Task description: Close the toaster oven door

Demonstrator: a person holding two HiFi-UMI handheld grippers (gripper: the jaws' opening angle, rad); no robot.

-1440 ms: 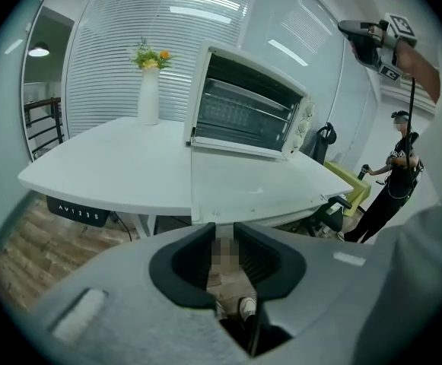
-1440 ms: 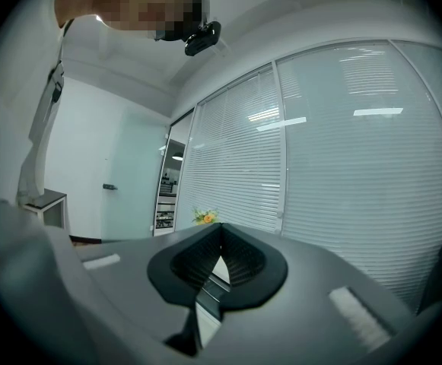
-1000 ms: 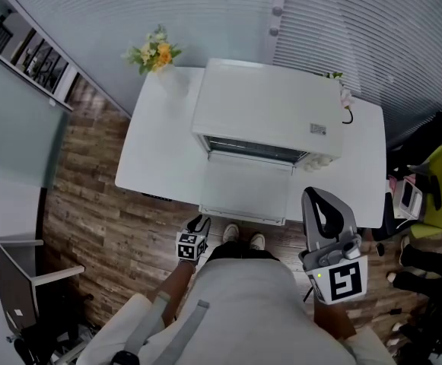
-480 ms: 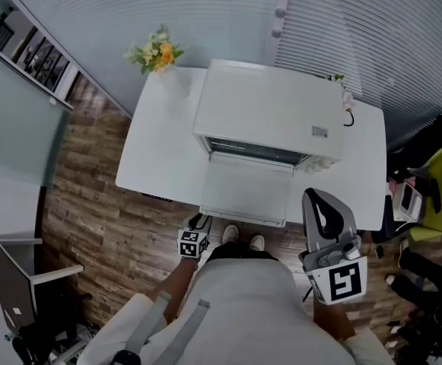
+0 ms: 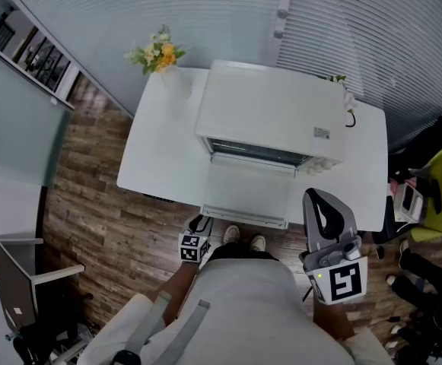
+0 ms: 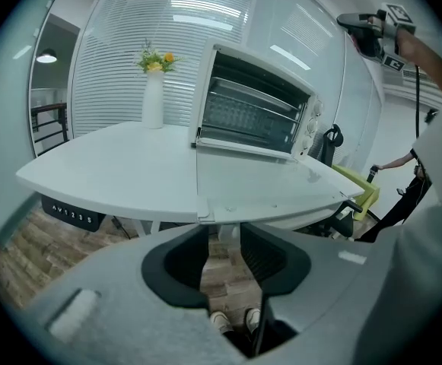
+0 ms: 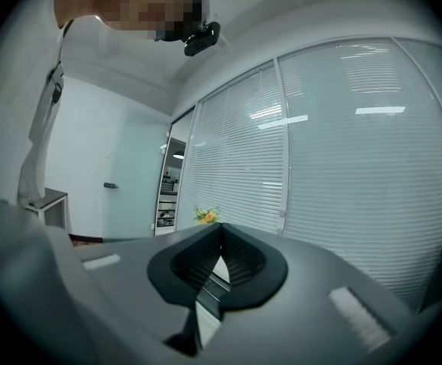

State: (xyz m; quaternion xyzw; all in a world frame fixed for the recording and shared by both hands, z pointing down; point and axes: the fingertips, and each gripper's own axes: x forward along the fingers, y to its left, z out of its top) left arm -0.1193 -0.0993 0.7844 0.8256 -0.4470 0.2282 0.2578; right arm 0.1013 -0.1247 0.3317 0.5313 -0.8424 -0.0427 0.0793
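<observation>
risking door (image 6: 266, 185) flopping back down if pushing up only halfway | risking shoving oven (image 6: 255, 105) back on table (image 6: 106, 166) if pushing too hard | lying open and flat, just above and ahead of left gripper (image 6: 222, 233) | holding left jaws wide, empty | holding right gripper (image 7: 221, 230) pinched closed, empty, up high on the right

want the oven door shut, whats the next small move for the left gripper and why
Probably raise the left gripper to the front edge of the door. The door lies open flat, its edge at the rim of the table. The gripper hangs just below it, jaws open and empty, so a short rise should let it push the door up.
</observation>
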